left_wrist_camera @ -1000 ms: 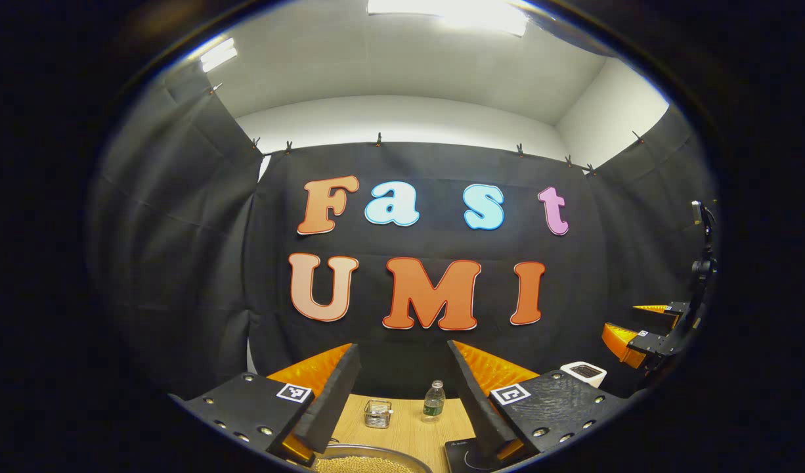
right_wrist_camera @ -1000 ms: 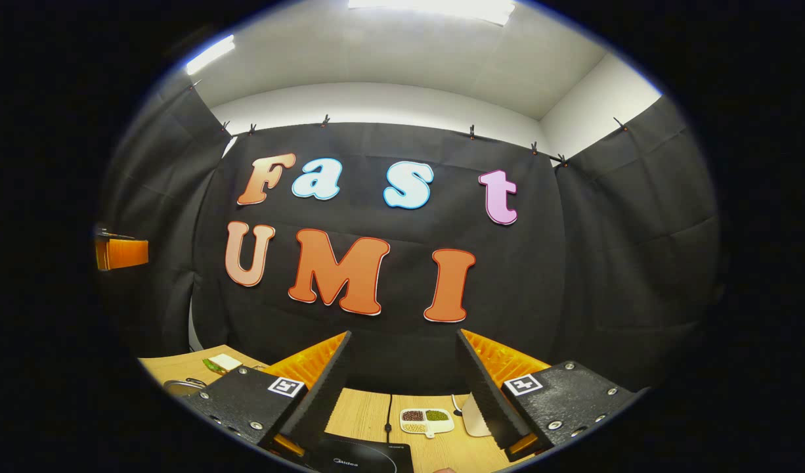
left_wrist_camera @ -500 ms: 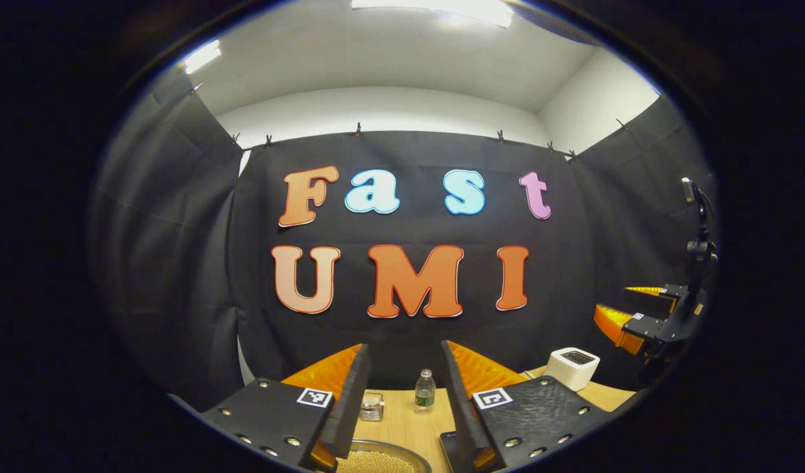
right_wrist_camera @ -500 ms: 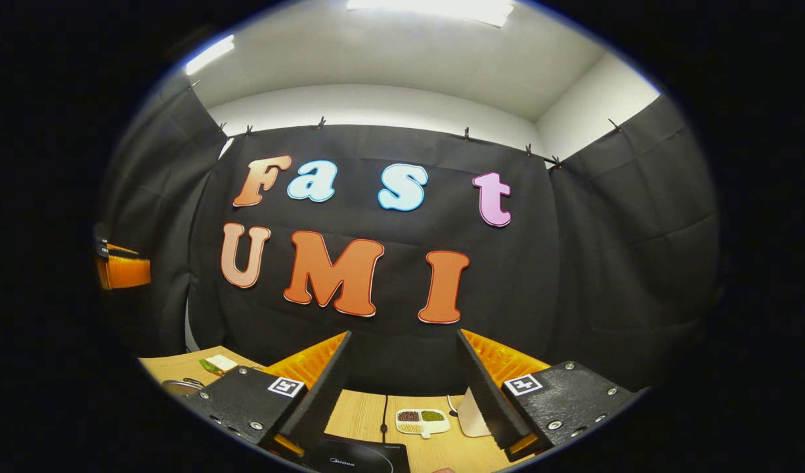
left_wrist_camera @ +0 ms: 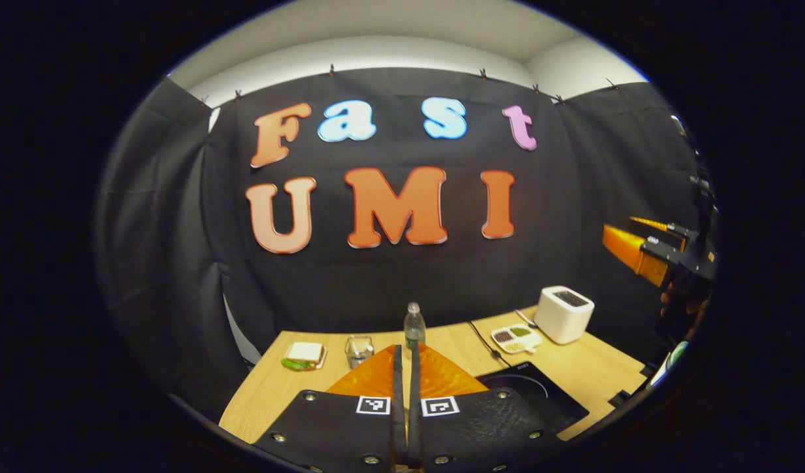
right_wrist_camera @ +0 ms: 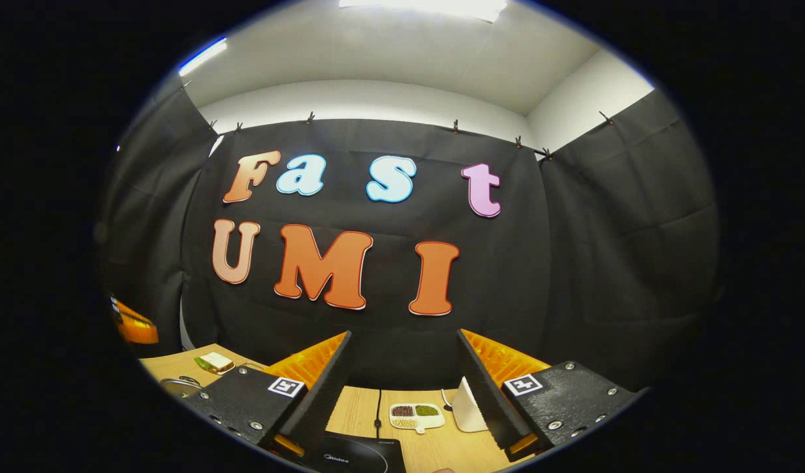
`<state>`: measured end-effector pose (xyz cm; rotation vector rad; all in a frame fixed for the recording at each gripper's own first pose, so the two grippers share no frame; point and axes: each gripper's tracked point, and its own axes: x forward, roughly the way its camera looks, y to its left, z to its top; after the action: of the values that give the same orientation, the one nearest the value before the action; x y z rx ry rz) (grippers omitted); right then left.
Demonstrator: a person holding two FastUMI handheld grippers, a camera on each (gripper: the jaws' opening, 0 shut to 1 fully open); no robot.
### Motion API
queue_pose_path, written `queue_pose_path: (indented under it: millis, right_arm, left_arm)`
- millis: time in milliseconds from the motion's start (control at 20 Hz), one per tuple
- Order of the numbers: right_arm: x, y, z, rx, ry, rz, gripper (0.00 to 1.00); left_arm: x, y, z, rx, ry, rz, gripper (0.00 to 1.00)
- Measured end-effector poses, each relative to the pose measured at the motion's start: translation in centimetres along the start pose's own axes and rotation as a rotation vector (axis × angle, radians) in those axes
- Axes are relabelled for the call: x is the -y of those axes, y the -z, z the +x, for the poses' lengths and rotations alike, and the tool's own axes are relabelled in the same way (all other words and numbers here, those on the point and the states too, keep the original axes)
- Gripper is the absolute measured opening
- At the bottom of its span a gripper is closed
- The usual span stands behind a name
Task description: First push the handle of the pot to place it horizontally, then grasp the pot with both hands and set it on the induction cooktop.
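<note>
In the left gripper view the left gripper (left_wrist_camera: pixel 404 368) has its two fingers pressed together with nothing between them, raised above the wooden table (left_wrist_camera: pixel 593 371). Past its tips, near the table's far edge, stand a clear plastic water bottle (left_wrist_camera: pixel 413 324) and a small glass container (left_wrist_camera: pixel 358 350), with a sandwich on a white plate (left_wrist_camera: pixel 303 355) toward the far left corner. The black induction cooktop (left_wrist_camera: pixel 534 394) lies on the right part of the table, partly hidden behind the gripper's body. A cable (left_wrist_camera: pixel 484 340) runs from it toward the far edge. Beyond it sit a divided white dish of beans (left_wrist_camera: pixel 517 337) and a white toaster (left_wrist_camera: pixel 564 313), the two just beside each other. At the right edge of this view the right gripper (left_wrist_camera: pixel 629 240) hangs in the air, a hand (left_wrist_camera: pixel 681 305) below it.

In the right gripper view the right gripper (right_wrist_camera: pixel 402 364) is spread wide — empty — above the cooktop (right_wrist_camera: pixel 356 453). The pot (right_wrist_camera: pixel 179 384) shows as a metal rim at the table's left end, mostly hidden behind the left finger's body — the way its handle lies cannot be told.
</note>
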<state>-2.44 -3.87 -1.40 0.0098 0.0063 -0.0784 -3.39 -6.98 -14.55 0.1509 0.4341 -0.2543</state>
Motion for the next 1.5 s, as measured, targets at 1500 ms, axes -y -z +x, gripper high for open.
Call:
queue_pose_path:
  millis: [1500]
  right_arm:
    - [3.6,2.8,-2.0,-0.072,0.104,-0.022,0.95]
  left_arm:
    - [1.3,33.0,-6.3,-1.029,0.309,0.221,0.02]
